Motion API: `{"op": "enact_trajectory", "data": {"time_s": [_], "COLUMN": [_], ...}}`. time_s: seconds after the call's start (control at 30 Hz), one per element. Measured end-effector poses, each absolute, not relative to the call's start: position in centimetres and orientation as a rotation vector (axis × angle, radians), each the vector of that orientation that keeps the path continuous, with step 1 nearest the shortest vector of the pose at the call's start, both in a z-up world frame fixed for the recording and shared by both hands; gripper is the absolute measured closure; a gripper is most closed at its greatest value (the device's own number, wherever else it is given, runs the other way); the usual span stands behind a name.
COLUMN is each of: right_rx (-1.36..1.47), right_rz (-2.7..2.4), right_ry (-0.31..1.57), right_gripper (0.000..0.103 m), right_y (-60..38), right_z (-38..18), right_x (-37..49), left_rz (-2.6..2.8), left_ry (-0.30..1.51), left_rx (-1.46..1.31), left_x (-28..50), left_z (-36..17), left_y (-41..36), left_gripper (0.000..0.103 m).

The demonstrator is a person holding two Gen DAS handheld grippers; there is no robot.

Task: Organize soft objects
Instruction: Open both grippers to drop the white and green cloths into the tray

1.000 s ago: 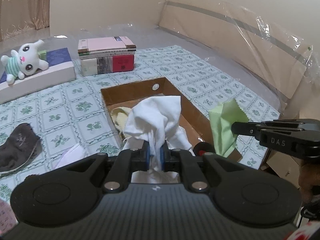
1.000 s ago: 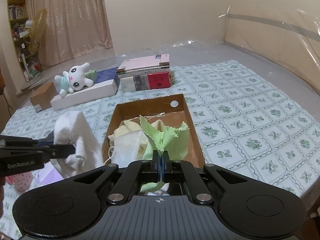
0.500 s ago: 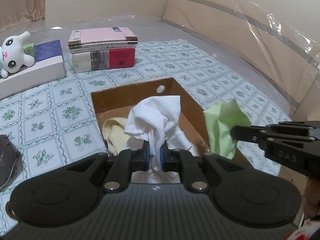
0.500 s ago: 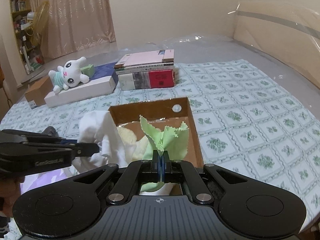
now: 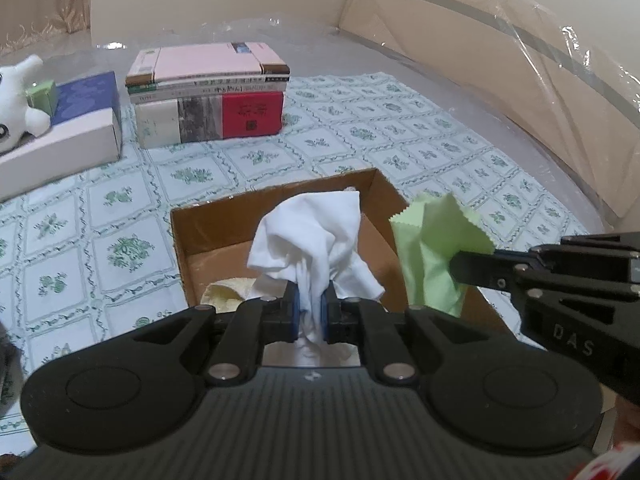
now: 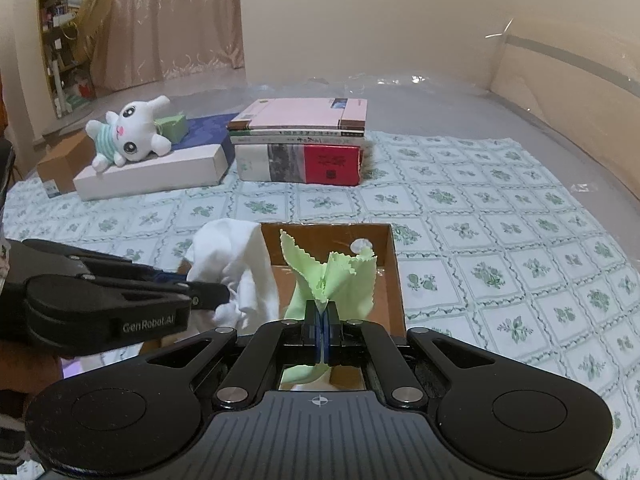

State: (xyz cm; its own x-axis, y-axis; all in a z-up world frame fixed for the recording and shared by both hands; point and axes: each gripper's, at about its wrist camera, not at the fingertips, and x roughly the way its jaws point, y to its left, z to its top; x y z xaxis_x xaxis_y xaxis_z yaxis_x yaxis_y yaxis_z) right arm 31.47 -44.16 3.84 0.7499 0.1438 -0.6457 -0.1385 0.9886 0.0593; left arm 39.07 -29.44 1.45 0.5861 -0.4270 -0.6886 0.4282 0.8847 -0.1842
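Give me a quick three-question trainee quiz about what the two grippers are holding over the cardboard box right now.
1. True or false: the left gripper is clamped on a bunched white cloth.
2. What does the right gripper hold? A) grey sock B) light green zigzag-edged cloth C) plush toy
3. Fill in: a pale yellow cloth lies inside the open brown ______.

Key: 1 true. 2 B, the light green zigzag-edged cloth. 3 cardboard box.
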Motion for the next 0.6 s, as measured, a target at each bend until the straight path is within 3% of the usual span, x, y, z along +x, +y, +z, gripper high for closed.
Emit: {"op": "enact_trajectory", "data": {"time_s": [0.3,0.43,0.6], "right_rx": [-0.002,0.002,0.004], "right_rz": [0.139,0.136,0.136], "right_ry": [0.741,0.745,0.743], "right_gripper": [0.102,0.102,0.102], "right_y": [-44.5,-44.8,-44.8], "right_z": [2.1,1.9,2.0], "right_x": [33.1,33.3,33.5], "left_rz": [-0.499,-0.485,-0.46], "left_ry": [0.822,0.816,0.795], "left_rx": [0.011,0.019,0.028], "left_x": [40.5,40.7,39.9], "left_z": [0.0,0.3,1.2], "left_y": [-29.7,-29.2,-27.9], "left_gripper": [0.09,0.073,0.065]}}
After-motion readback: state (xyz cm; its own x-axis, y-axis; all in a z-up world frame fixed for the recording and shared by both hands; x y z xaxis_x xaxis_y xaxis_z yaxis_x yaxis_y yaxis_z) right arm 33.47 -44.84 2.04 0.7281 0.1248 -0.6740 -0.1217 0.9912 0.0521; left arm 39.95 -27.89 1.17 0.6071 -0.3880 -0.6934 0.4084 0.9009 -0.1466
